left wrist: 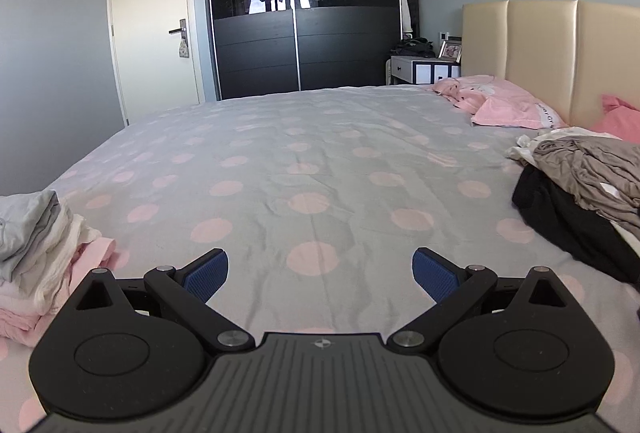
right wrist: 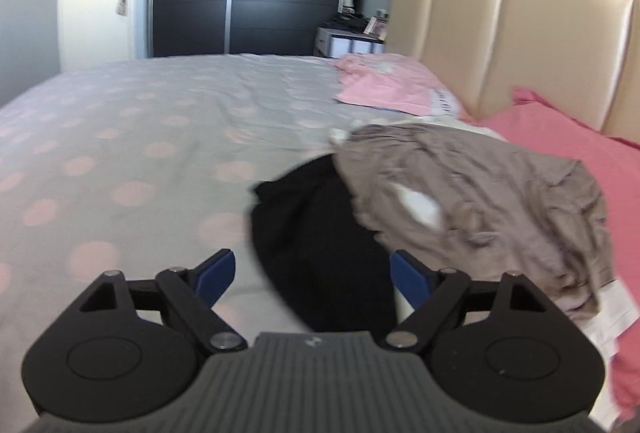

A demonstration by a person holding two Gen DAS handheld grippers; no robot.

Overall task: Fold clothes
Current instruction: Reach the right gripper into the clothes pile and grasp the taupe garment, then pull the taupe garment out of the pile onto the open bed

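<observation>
A heap of unfolded clothes lies on the bed near the headboard: a taupe garment (right wrist: pixel 480 185) on top of a black garment (right wrist: pixel 316 233), with white cloth under them. In the left wrist view the same taupe garment (left wrist: pixel 596 169) and black garment (left wrist: pixel 568 225) lie at the right edge. My right gripper (right wrist: pixel 312 275) hangs open just above the black garment's near edge, with nothing pinched. A stack of folded clothes (left wrist: pixel 40 253), grey, white and pink, sits at the left. My left gripper (left wrist: pixel 320 273) is open over bare sheet.
The bed carries a grey sheet with pink dots (left wrist: pixel 304 169). Pink pillows (left wrist: pixel 508 101) lie against the beige headboard (left wrist: pixel 560 49). A dark wardrobe (left wrist: pixel 304 5), a cream door (left wrist: pixel 152 13) and a bedside table (left wrist: pixel 424 67) stand beyond the bed's far edge.
</observation>
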